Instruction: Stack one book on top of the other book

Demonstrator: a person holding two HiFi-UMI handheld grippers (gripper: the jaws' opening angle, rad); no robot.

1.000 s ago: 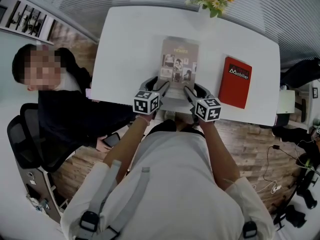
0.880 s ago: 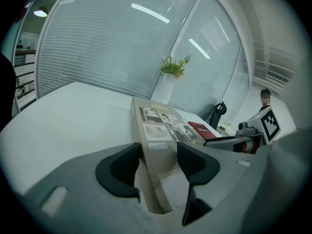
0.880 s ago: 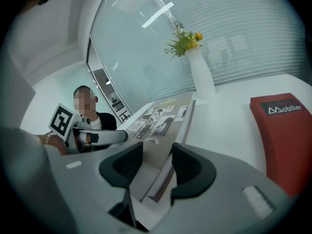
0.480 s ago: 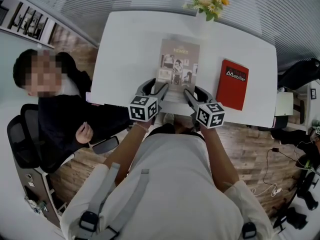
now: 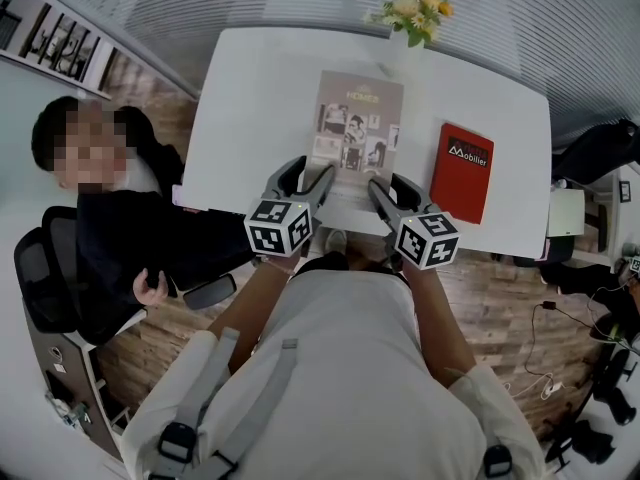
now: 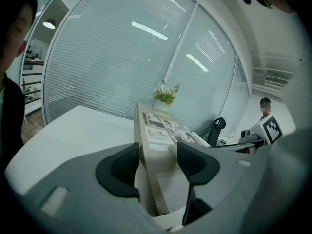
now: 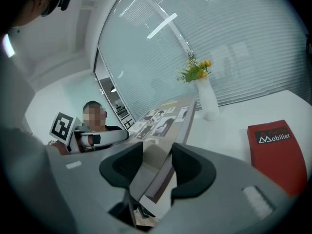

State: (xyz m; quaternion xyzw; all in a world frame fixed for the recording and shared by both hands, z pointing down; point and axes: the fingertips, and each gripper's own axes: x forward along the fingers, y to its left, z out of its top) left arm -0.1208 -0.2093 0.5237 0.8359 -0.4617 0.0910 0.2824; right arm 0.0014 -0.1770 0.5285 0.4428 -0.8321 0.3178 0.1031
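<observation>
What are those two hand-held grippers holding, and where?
Both hold the beige book by its near edge: left hand-held gripper at the left corner, right hand-held gripper at the right.

I assess this as an office meeting room. A full-height glass partition (image 6: 112, 57) with horizontal blinds runs behind the far edge of a plain white table (image 5: 250, 118), and strip lights (image 6: 148, 30) show in the glass. A black mesh task chair (image 5: 40, 278) stands off the table's left edge, by a seated person (image 5: 150, 238). Open shelving (image 5: 50, 28) lies beyond the far left corner. A vase of flowers (image 5: 412, 8) sits at the far edge. Loose cables (image 5: 560, 313) trail over the wood-pattern floor (image 5: 500, 298) off the right edge.
</observation>
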